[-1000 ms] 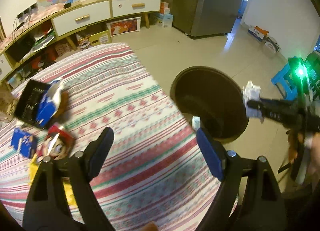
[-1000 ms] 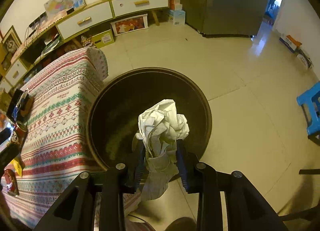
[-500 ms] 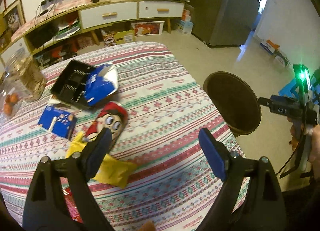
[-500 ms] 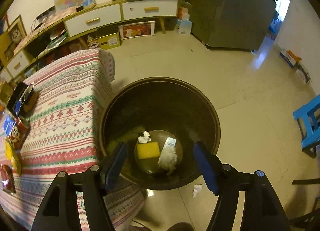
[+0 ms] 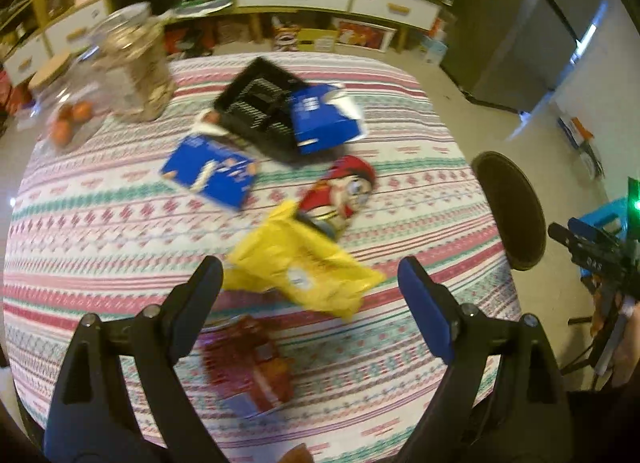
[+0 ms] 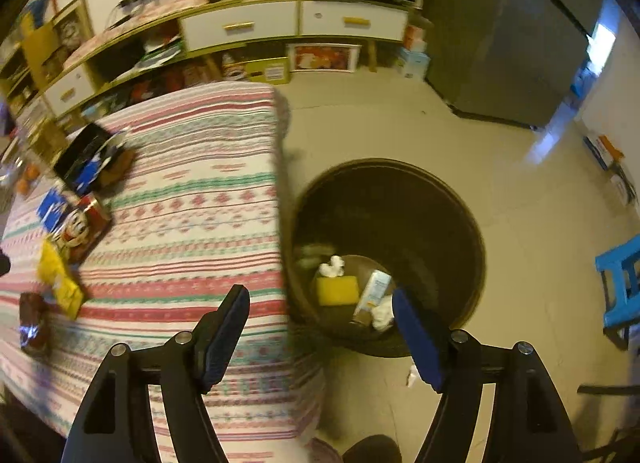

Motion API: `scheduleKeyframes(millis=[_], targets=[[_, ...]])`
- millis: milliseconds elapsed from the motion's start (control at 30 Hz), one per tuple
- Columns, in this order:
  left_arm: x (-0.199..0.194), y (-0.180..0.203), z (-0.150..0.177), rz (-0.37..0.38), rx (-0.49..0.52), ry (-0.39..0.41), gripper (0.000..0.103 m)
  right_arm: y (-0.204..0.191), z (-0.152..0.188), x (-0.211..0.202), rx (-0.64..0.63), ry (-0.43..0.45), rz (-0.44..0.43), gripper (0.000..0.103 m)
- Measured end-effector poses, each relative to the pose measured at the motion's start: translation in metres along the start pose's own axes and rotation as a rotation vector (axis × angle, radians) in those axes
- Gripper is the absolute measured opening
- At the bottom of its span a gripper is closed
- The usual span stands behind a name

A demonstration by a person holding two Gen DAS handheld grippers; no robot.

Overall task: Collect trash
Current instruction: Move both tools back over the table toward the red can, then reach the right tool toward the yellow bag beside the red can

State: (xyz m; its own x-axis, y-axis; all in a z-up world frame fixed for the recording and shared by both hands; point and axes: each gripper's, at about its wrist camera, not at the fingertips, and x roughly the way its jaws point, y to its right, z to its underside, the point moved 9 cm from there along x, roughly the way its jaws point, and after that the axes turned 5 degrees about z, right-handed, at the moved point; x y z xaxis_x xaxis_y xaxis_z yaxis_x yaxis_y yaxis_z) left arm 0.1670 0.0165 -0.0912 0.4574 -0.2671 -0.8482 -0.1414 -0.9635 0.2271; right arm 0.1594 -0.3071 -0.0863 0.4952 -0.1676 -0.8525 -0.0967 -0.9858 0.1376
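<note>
My left gripper is open and empty above the striped tablecloth, just short of a yellow wrapper. A red snack bag, a dark red packet, a blue box and a black tray holding a blue carton lie beyond and around it. My right gripper is open and empty over the table edge beside the dark round bin. The bin holds crumpled paper, a yellow sponge and a small carton.
A glass jar and oranges stand at the table's far left. A blue stool is on the floor at the right. A shelf unit and a fridge line the back. A white scrap lies on the floor.
My right gripper opened and dropped the crumpled paper into the bin, then swung left towards the table. My left gripper moved left over the table to the yellow wrapper.
</note>
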Motion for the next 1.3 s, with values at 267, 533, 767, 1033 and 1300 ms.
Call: scheduleKeyframes(millis=[267, 533, 767, 1033, 1300], targets=[[0.004, -0.049, 0.025, -0.016, -0.102, -0.074, 0.089, -0.06, -0.002, 0.001, -0.098, -0.006, -0.04, 0.079], [0.016, -0.075, 0.032, -0.033, -0.157, -0.114, 0.089, -0.105, -0.002, 0.007, -0.158, -0.021, -0.068, 0.08], [0.02, -0.106, 0.018, -0.065, -0.25, -0.095, 0.089, -0.148, -0.001, 0.01, -0.21, -0.031, -0.1, 0.08], [0.012, -0.128, 0.02, -0.119, -0.254, -0.072, 0.089, -0.214, 0.005, 0.016, -0.305, -0.048, -0.151, 0.08], [0.004, -0.143, 0.026, -0.107, -0.274, -0.071, 0.089, -0.293, 0.033, 0.033, -0.485, -0.127, -0.242, 0.08]])
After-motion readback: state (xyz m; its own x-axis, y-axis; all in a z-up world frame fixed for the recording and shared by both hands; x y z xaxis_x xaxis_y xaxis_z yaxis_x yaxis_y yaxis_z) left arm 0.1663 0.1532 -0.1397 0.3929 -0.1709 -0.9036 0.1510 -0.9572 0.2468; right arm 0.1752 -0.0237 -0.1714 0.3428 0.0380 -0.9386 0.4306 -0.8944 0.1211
